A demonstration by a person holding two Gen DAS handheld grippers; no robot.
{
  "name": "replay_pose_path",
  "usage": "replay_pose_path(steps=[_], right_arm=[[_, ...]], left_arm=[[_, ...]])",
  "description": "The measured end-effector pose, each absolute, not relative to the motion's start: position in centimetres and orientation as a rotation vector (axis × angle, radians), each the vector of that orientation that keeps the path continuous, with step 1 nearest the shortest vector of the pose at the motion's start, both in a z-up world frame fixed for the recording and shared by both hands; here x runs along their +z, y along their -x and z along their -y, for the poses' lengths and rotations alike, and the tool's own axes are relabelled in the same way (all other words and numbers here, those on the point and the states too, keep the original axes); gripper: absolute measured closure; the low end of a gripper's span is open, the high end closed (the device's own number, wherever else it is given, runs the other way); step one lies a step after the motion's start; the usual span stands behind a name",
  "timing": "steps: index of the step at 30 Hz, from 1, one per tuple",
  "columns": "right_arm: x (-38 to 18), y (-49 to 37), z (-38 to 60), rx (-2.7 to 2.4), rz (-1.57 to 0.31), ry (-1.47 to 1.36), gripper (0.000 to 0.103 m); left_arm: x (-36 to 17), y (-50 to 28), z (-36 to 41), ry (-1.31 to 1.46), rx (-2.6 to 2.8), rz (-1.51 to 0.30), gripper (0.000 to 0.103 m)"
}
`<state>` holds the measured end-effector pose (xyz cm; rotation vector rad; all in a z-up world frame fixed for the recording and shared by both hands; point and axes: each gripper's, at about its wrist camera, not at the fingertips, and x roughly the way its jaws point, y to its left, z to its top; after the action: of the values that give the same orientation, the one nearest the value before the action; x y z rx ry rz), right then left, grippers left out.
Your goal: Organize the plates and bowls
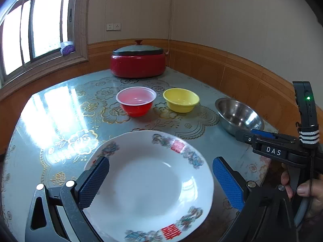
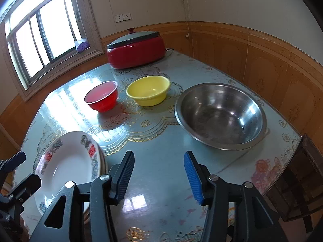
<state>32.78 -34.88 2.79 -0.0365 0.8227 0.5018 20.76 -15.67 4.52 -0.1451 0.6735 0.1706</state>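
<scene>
L gripper (image 1: 160, 181) wide above white plate (image 1: 149, 183), R gripper (image 2: 159, 177) wide over table (image 2: 161, 141), near steel bowl (image 2: 222, 115)

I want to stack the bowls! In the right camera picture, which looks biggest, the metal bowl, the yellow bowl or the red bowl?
Largest to smallest as they look:
1. metal bowl, clearly widest, though it is also nearest the camera
2. yellow bowl
3. red bowl, a bit smaller than the yellow one

Home dining corner; tablecloth (image 2: 161, 141), cooker (image 1: 138, 60)
</scene>
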Motion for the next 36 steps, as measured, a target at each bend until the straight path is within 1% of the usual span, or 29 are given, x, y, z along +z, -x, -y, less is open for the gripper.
replay_pose_path(steps=[5, 9, 10, 11, 13, 17, 20, 22, 23, 24, 34, 35, 36], right_arm=[[3.4, -35.1, 39.7, 0.453, -0.809, -0.022, 0.051], [3.8, -37.3, 43.4, 0.402, -0.805, -0.079, 0.050], [3.7, -37.8, 44.1, 0.389, -0.805, -0.089, 0.048], [3.7, -38.4, 44.9, 0.378, -0.806, -0.103, 0.043], [3.5, -39.5, 46.3, 0.371, -0.814, -0.134, 0.040], [3.3, -41.5, 47.9, 0.377, -0.821, -0.137, 0.040], [2.9, -43.9, 49.4, 0.408, -0.848, -0.213, 0.040], [2.5, -45.7, 50.0, 0.408, -0.867, -0.245, 0.040], [2.2, -46.5, 50.1, 0.417, -0.877, -0.259, 0.040], [2.0, -47.3, 50.2, 0.431, -0.891, -0.267, 0.040], [-0.5, -53.2, 48.0, 0.590, -1.019, -0.250, 0.040], [-0.8, -53.5, 47.7, 0.597, -1.028, -0.253, 0.040], [-1.0, -53.8, 47.6, 0.607, -1.026, -0.253, 0.040]], left_arm=[[3.9, -24.5, 18.1, 0.193, 0.076, -0.753, 0.000], [3.9, -27.2, 20.4, 0.187, 0.049, -0.765, 0.000], [3.9, -27.9, 20.9, 0.182, 0.044, -0.770, 0.000], [3.8, -28.5, 21.4, 0.181, 0.039, -0.775, 0.000], [3.4, -29.7, 22.3, 0.186, 0.038, -0.794, 0.000], [2.8, -32.0, 23.5, 0.208, 0.021, -0.808, 0.000], [2.5, -33.6, 24.6, 0.198, 0.024, -0.804, 0.000], [2.2, -34.7, 24.9, 0.214, 0.023, -0.812, 0.003], [1.9, -35.3, 24.9, 0.227, 0.025, -0.823, 0.007], [1.5, -35.9, 24.8, 0.242, 0.035, -0.838, 0.007], [0.2, -40.1, 24.4, 0.353, 0.052, -0.861, 0.007], [0.1, -40.6, 24.5, 0.356, 0.046, -0.866, 0.010], [-0.1, -41.1, 24.7, 0.350, 0.036, -0.872, 0.023]])
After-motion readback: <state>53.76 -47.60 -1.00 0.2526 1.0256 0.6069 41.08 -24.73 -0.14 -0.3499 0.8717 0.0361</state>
